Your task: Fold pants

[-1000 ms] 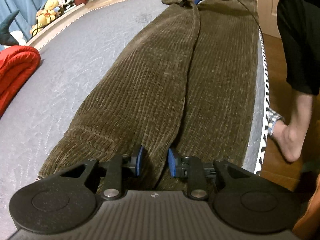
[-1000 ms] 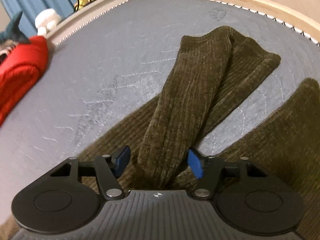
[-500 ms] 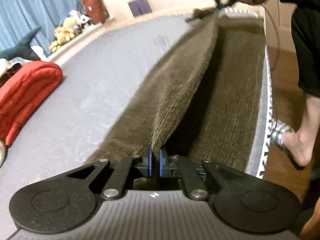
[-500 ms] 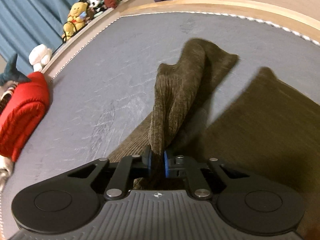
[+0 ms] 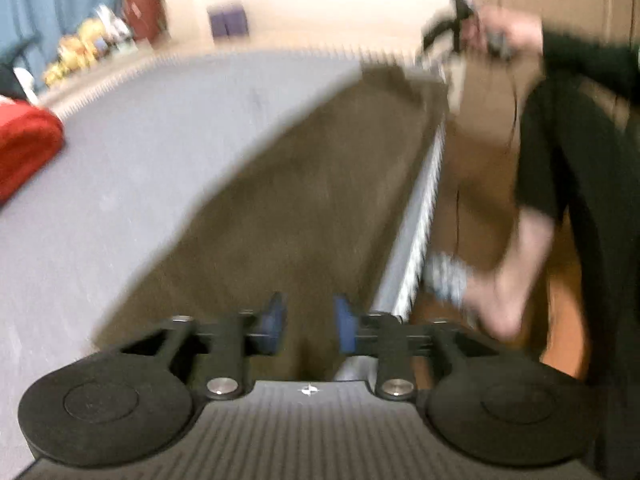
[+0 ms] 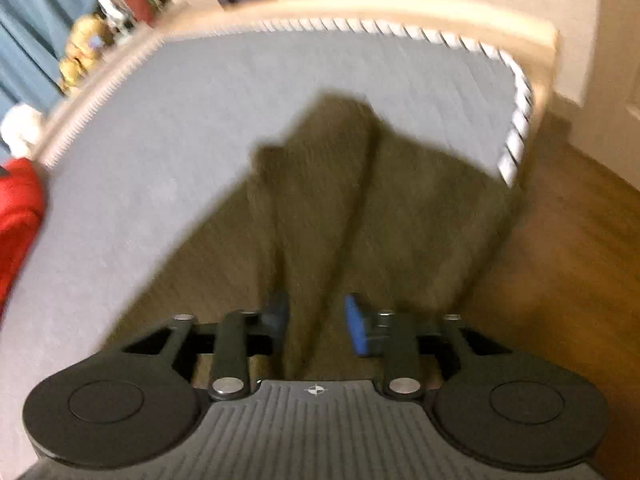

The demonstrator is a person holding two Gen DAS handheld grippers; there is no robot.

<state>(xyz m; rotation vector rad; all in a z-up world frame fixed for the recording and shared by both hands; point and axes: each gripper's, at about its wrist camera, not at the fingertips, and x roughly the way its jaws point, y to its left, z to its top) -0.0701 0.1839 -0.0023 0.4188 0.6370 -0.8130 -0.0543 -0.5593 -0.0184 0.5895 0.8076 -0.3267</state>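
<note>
The olive-brown corduroy pants (image 5: 320, 184) lie lengthwise along the right edge of the grey mattress (image 5: 140, 168), one leg folded over the other. Both now views are motion-blurred. My left gripper (image 5: 308, 322) is open just above the near end of the pants, blue pads apart. My right gripper (image 6: 318, 322) is open over the other end of the pants (image 6: 340, 200), with a ridge of fabric lying between the blue pads. The right gripper also shows in the left wrist view (image 5: 460, 12) at the far end, held in the person's hand.
A red blanket (image 5: 24, 148) lies at the mattress's left side. Stuffed toys (image 6: 80, 48) line the wooden ledge by blue curtains. The mattress edge (image 5: 424, 216) drops to the wooden floor on the right, where the person's leg (image 5: 516, 280) stands.
Both grippers were shut on a pants leg and lifted it half a second ago. Now both have opened and the leg lies folded over the other, near the mattress's right edge.
</note>
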